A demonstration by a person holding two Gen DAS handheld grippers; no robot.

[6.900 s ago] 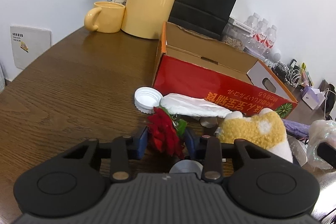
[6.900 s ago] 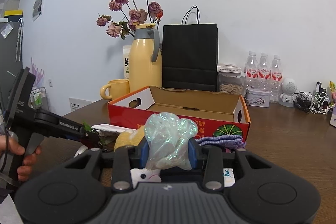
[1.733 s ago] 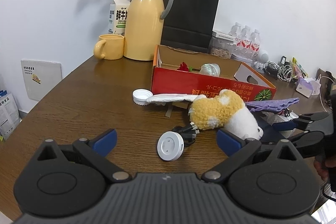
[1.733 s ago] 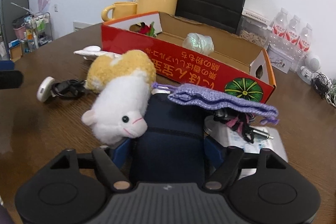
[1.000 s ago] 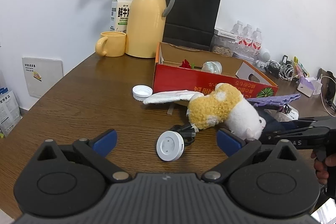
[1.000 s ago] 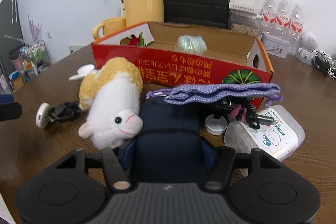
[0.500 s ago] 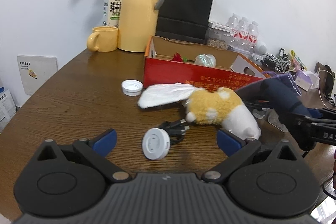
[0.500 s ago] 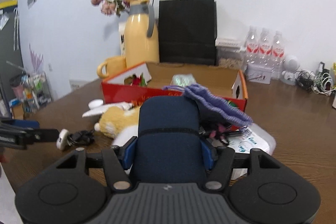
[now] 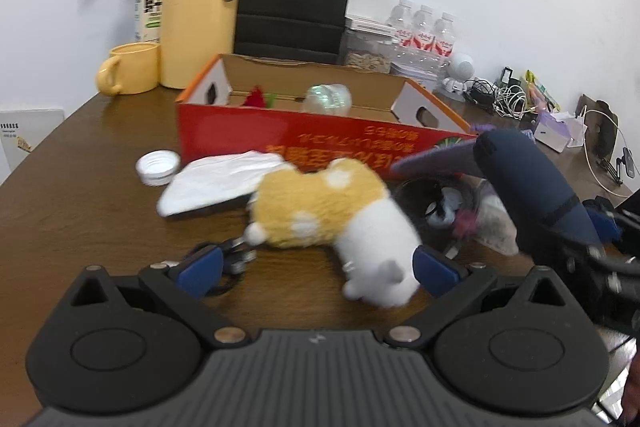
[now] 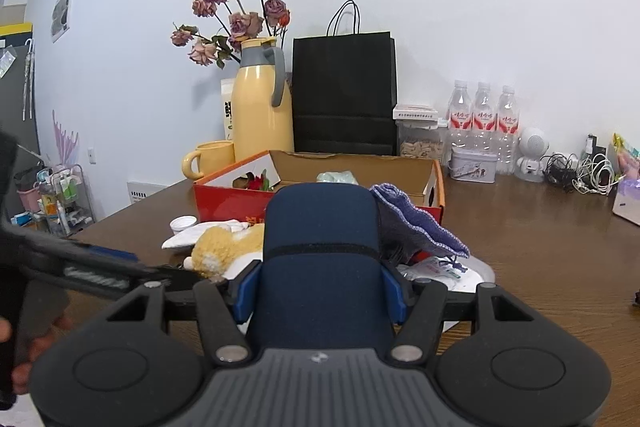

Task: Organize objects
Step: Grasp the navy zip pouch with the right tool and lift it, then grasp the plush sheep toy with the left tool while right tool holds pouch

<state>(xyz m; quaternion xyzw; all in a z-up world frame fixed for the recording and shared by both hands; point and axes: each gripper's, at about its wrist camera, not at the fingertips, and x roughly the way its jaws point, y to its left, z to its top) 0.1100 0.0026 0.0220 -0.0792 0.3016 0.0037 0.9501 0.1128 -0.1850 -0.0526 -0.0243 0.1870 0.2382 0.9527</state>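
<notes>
Wooden table [image 9: 80, 187] fills the left wrist view, red cardboard box [image 9: 320, 143] at 12 o'clock with a red flower [image 9: 256, 98] and shiny bag [image 9: 328, 98] inside; left gripper [image 9: 316, 263] is spread wide around the plush toy [image 9: 336, 219], pads not touching it, white lid [image 9: 157, 167] at 10 o'clock. White wall backs the right wrist view, where right gripper [image 10: 319, 289] pinches a navy case [image 10: 320, 251], purple pouch [image 10: 416, 227] draped beside it at 2 o'clock, box [image 10: 436, 187] beyond at 12.
</notes>
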